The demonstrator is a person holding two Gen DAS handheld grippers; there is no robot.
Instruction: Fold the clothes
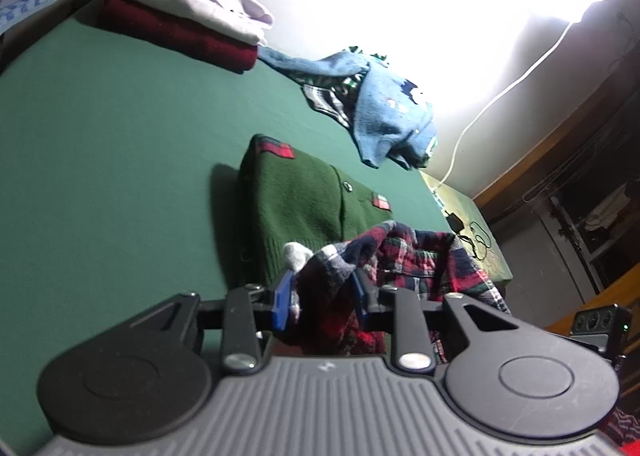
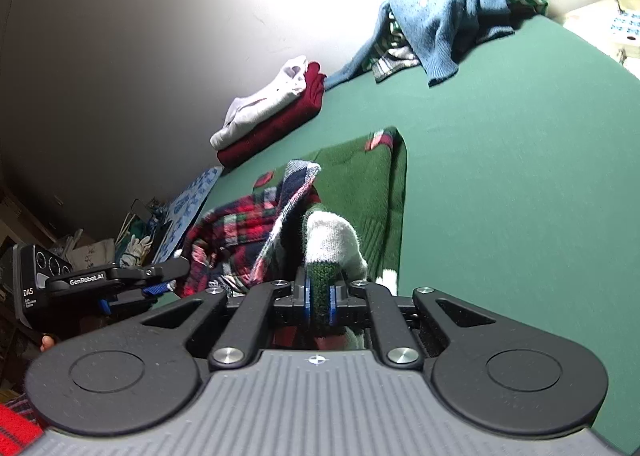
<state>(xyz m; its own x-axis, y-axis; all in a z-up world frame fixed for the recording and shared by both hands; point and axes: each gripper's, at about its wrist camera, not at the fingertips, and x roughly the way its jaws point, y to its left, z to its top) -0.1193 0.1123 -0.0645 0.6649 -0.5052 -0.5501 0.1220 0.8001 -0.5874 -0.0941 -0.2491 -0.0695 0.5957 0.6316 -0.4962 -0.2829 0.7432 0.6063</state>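
A red, navy and white plaid shirt is bunched over the near end of a dark green knit cardigan lying flat on the green table. My left gripper is shut on a fold of the plaid shirt. My right gripper is shut on a thick fold with green and white fabric, beside the plaid shirt; the cardigan stretches beyond it. The left gripper also shows in the right wrist view at lower left.
A folded stack, white garment on a dark red one, sits at the table's far edge. A heap of blue sweater and striped clothes lies near the wall. A white cable and chargers lie off the table's end.
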